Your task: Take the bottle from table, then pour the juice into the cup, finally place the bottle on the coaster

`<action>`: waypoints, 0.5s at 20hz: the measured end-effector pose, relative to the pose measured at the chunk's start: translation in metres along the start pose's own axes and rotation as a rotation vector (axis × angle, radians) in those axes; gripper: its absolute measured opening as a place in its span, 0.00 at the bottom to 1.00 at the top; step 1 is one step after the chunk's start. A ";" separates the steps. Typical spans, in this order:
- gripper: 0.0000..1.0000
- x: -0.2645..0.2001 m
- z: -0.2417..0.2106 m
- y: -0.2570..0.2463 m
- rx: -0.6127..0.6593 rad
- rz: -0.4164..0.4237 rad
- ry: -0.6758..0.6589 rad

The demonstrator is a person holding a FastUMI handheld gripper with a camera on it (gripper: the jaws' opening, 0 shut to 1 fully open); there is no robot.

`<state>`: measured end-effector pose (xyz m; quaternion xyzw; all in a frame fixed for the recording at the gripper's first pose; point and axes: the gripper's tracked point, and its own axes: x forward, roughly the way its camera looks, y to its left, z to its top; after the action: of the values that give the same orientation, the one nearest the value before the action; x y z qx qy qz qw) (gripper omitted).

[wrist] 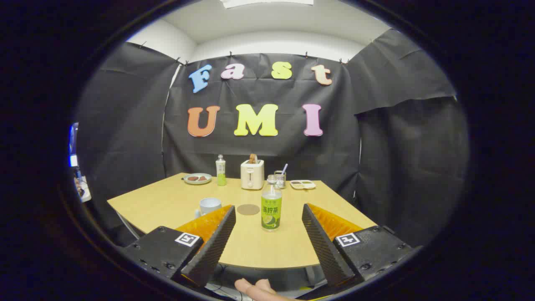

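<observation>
just ahead of your claw (267, 225), spread wide to straddle it, the bottle (271, 207) stands upright on the bench (167, 200); coaster (248, 209) and cup (208, 205) wait beyond the left finger.

White ceramic cup (209, 205): lower right part hidden behind the gripper's (268, 219) left finger; the fingers stand wide apart, touching nothing. Contents of the round grey-green plate (197, 178) and the shallow white tray (302, 184) at the table's far edge: dark patches, too small to identify. Small striped holder (280, 179): partly hidden behind the clear plastic bottle's cap (271, 179). Person's fingertips (256, 289) below the fingers, cut off.
</observation>
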<state>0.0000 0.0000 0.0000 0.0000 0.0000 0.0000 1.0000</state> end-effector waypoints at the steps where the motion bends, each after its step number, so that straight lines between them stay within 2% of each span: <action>1: 1.00 0.000 0.003 0.000 0.008 0.003 -0.004; 10: 1.00 0.004 0.002 0.005 0.021 0.016 -0.002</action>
<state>0.0039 0.0047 0.0022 0.0106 -0.0010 0.0080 0.9999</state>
